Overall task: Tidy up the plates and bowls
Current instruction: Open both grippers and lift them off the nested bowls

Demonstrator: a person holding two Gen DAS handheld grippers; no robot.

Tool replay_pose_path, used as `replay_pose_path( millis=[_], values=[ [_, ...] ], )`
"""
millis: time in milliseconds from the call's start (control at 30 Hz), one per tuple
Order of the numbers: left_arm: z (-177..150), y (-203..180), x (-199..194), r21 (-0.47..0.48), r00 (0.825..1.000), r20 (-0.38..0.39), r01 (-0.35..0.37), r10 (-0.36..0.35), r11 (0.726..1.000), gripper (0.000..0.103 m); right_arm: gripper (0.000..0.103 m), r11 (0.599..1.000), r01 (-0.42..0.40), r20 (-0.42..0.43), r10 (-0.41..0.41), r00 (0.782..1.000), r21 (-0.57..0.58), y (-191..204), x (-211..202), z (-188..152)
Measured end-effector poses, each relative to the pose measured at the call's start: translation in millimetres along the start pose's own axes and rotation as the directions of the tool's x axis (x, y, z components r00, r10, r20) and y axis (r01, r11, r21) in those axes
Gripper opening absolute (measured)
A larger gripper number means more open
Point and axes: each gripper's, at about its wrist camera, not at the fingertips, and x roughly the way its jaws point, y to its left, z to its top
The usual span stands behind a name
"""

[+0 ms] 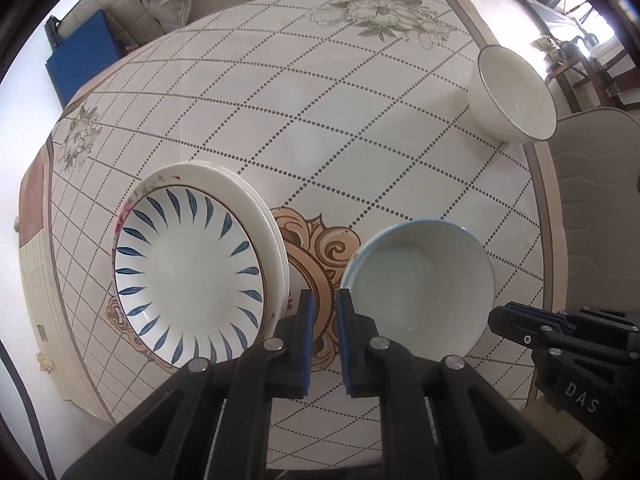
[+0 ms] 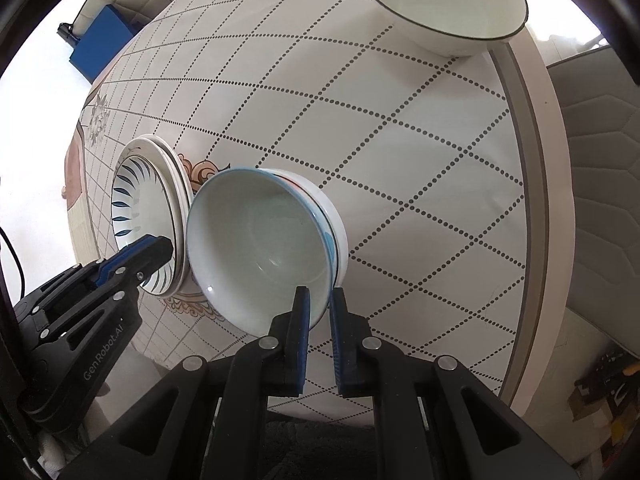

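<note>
A blue-leaf plate [image 1: 188, 276] lies on top of a stack of white plates [image 1: 264, 216] at the near left of the table; the stack also shows in the right wrist view [image 2: 140, 200]. A blue-rimmed bowl [image 1: 420, 284] sits nested in other bowls [image 2: 332, 216] at the near middle. A white dark-rimmed bowl [image 1: 516, 96] stands far right, also in the right wrist view [image 2: 444, 0]. My left gripper [image 1: 323, 300] is nearly shut and empty between plates and bowls. My right gripper [image 2: 318, 296] has its jaws around the near rim of the blue-rimmed bowl [image 2: 260, 248].
The round table [image 1: 320, 120] has a dotted-diamond cloth with flower prints. A grey padded chair [image 2: 600, 140] stands off its right edge. A sofa and a blue pad [image 1: 80, 64] are beyond the far left edge.
</note>
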Motion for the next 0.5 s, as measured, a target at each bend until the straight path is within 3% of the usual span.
replay_pose_path(
  millis=[100, 133, 167, 233, 333, 500],
  values=[
    [5.8, -5.2, -14.9, 0.0, 0.998, 0.055, 0.006, -0.006, 1.0, 0.019, 0.021, 1.0, 0.014, 0.045, -0.013, 0.999, -0.019, -1.8, -14.7, 0.7],
    [9.6, -8.0, -19.4, -0.001, 0.997, 0.073, 0.006, -0.006, 1.0, 0.023, 0.035, 0.999, 0.024, 0.062, -0.022, 0.998, -0.027, -2.7, -20.3, 1.4],
    [13.0, -9.9, -24.0, -0.004, 0.996, 0.089, 0.005, -0.004, 1.0, 0.024, 0.056, 0.999, 0.03, 0.081, -0.027, 0.996, -0.029, -4.3, -26.4, 2.4],
    [21.1, -16.2, -28.9, -0.004, 0.994, 0.113, 0.012, -0.011, 1.0, 0.029, 0.086, 1.0, 0.012, 0.118, -0.009, 0.993, -0.025, -10.9, -39.0, 5.5],
    [36.4, -24.4, -34.2, -0.007, 0.991, 0.126, 0.042, -0.041, 0.999, 0.043, 0.09, 1.0, -0.026, 0.148, 0.026, 0.989, -0.001, -25.4, -55.8, 13.1],
    [68.4, -47.7, -40.4, 0.008, 0.988, 0.136, 0.066, -0.066, 0.998, 0.046, 0.09, 0.998, -0.038, 0.232, 0.024, 0.972, 0.057, -60.4, -82.8, 33.4]
  ],
)
